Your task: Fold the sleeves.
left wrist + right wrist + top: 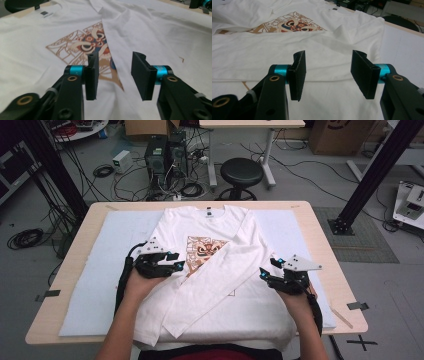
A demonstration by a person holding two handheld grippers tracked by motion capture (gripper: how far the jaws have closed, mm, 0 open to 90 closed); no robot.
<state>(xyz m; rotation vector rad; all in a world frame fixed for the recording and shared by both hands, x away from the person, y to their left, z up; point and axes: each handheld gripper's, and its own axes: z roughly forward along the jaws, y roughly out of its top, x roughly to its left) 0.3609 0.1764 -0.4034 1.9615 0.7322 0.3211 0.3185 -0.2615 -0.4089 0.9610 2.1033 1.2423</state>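
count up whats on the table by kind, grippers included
white shirt with a printed front and one sleeve folded across it: 1
pale blue mat under it: 1
black two-jaw grippers, left gripper and right gripper, both with jaws apart and nothing between them: 2
total: 4

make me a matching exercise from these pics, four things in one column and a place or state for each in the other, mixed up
Things:
1. white shirt
2. sleeve
3. left tongs
4. stool

Places or states:
A. on the floor beyond the table
B. folded slantwise across the printed front
C. open, over the shirt, nothing between the jaws
D. spread flat on the pale mat

Pairs: 1-D, 2-B, 3-C, 4-A
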